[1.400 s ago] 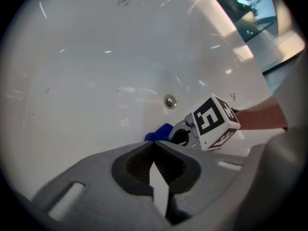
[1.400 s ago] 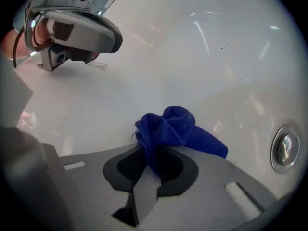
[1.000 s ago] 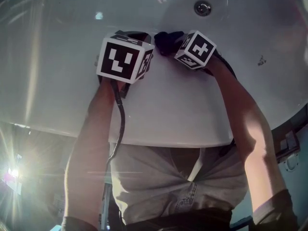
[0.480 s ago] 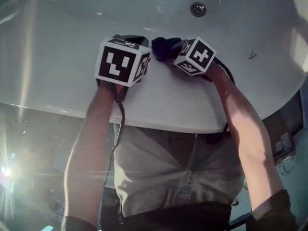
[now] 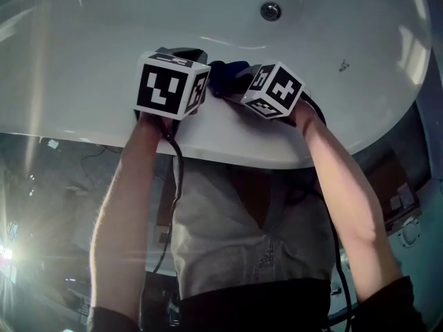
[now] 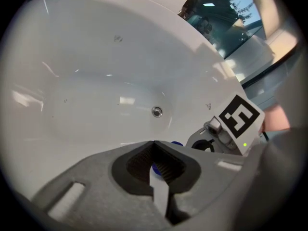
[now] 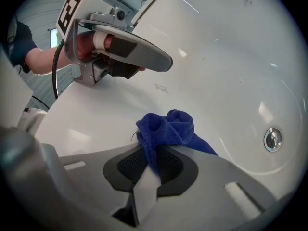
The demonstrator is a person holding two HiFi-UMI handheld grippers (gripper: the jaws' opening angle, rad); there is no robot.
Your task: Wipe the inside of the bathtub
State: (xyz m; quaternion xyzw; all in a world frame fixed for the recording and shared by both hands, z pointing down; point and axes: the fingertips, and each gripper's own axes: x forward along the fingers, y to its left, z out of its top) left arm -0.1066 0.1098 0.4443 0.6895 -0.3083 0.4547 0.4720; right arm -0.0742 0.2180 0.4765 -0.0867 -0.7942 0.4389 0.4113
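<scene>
1. L gripper [image 6: 154,146]: jaws shut, nothing clamped. It's held over the tub [image 5: 83,54] rim, forearm stretched fwd.
2. R gripper [image 7: 151,153]: jaws pinch blue cloth [image 7: 168,126]. It's just beside L, forearm angled inward.
3. Cloth lies against tub's inner wall near rim, well apart from drain [image 7: 272,139].

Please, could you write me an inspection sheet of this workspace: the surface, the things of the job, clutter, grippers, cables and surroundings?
Surface: white tub, glossy; one small dark speck on its wall; drain uncovered.
Job's things: blue cloth, bunched, on the tub's near side.
Clutter: nothing seen.
Grippers: right gripper, fingers shut on the cloth; left gripper, fingers together, holding nothing, beside the right one.
Cables: black cable hangs from the left gripper; a second cable runs along the right arm.
Surroundings: dim room below the tub, strong glare at lower left; window beyond the tub.
</scene>
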